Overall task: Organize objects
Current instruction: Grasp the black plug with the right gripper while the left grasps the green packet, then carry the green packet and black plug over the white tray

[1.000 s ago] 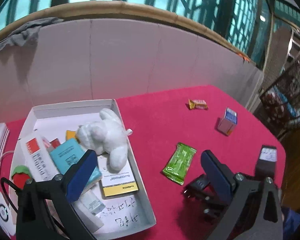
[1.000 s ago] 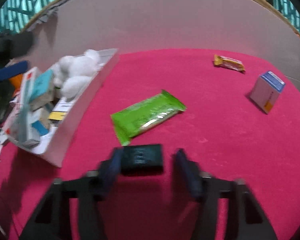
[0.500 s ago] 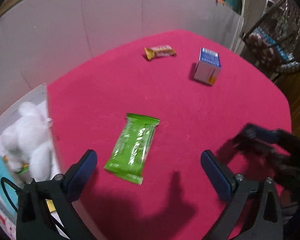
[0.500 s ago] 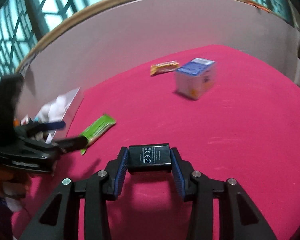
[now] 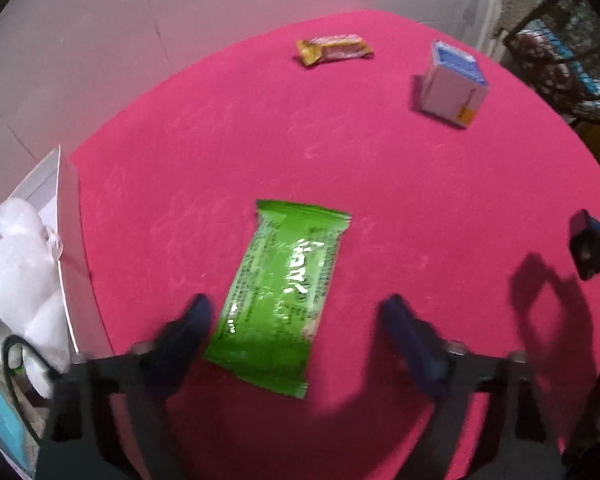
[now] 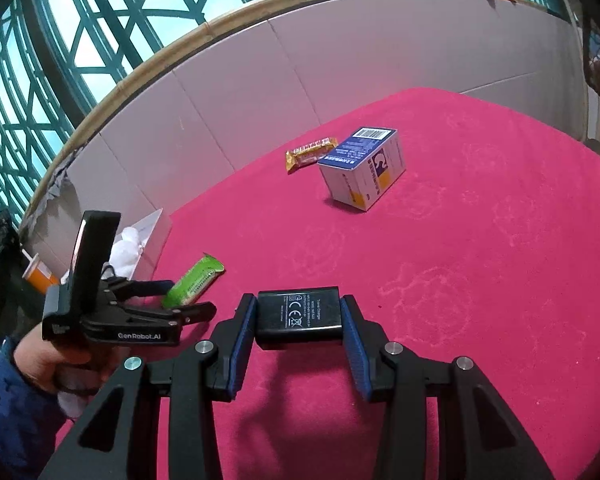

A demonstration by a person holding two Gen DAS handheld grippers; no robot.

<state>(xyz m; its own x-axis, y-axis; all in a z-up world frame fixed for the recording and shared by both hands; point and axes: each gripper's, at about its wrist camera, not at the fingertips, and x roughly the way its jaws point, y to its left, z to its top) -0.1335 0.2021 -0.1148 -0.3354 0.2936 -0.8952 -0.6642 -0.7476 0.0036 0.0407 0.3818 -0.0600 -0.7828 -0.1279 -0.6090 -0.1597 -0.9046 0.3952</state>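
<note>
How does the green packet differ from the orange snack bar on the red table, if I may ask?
The green packet is larger and lies between the left gripper's open fingers; the orange snack bar is smaller and lies at the table's far edge, away from both grippers. Both are flat sealed wrappers.

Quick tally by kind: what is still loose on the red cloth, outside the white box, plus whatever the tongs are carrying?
Snack packets: 2, the green packet and the orange bar
Cartons: 1, the blue-topped carton
Chargers: 1, the black charger, clamped in the right tongs
Total: 4
The left tongs are closing around the green packet, not yet pressing it.
</note>
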